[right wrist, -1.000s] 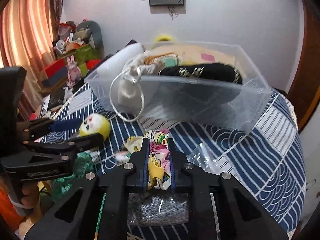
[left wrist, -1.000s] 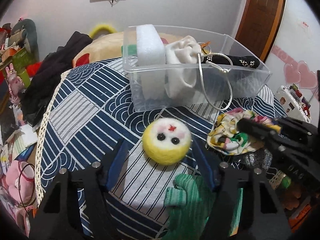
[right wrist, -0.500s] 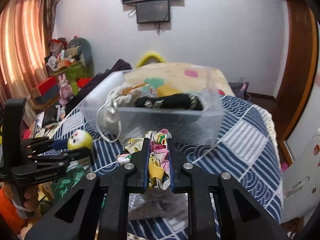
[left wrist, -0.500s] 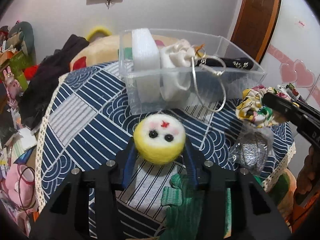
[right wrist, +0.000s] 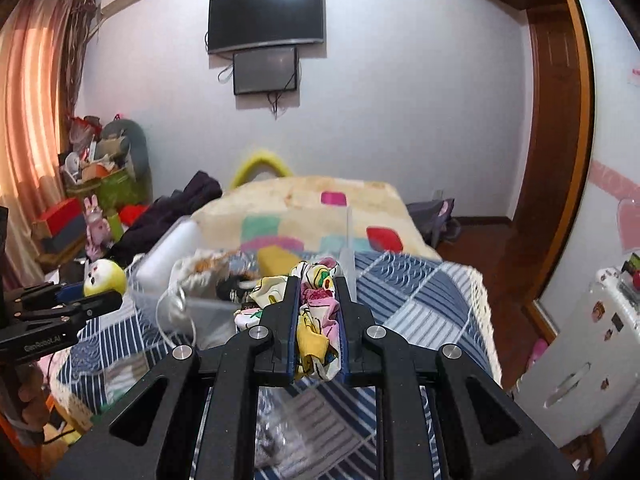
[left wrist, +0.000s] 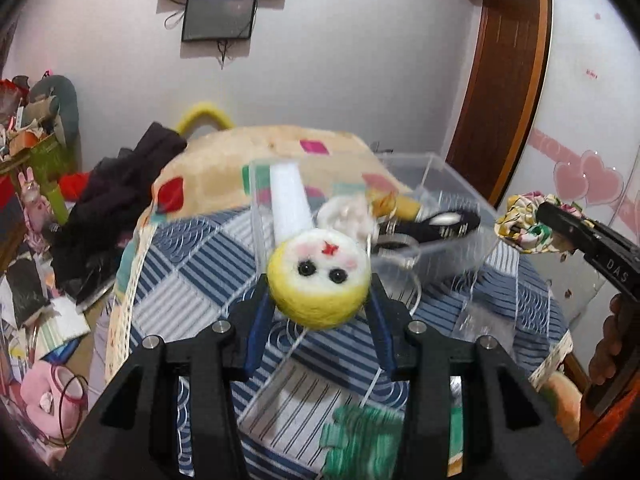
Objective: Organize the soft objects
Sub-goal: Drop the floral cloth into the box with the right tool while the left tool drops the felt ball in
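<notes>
Both my grippers have lifted their loads off the table since a second ago.

My left gripper (left wrist: 318, 300) pinches the yellow felt ball (left wrist: 318, 278) between its blue pads, held above the striped cloth (left wrist: 192, 280) in front of the clear bin (left wrist: 452, 200). My right gripper (right wrist: 318, 320) is clamped on the floral scrunchie (right wrist: 316, 320), raised beside the bin's right end. A white foam block (left wrist: 288, 196), a cream pouch (left wrist: 348, 212) and a black item (left wrist: 444, 224) lie in the bin. A green knit piece (left wrist: 364, 436) stays on the cloth.

Bin (right wrist: 208, 312) contents ahead of right gripper (right wrist: 318, 312) motion-blurred. Green knit (left wrist: 360, 440) under left gripper (left wrist: 318, 300) cut off by frame edge.
</notes>
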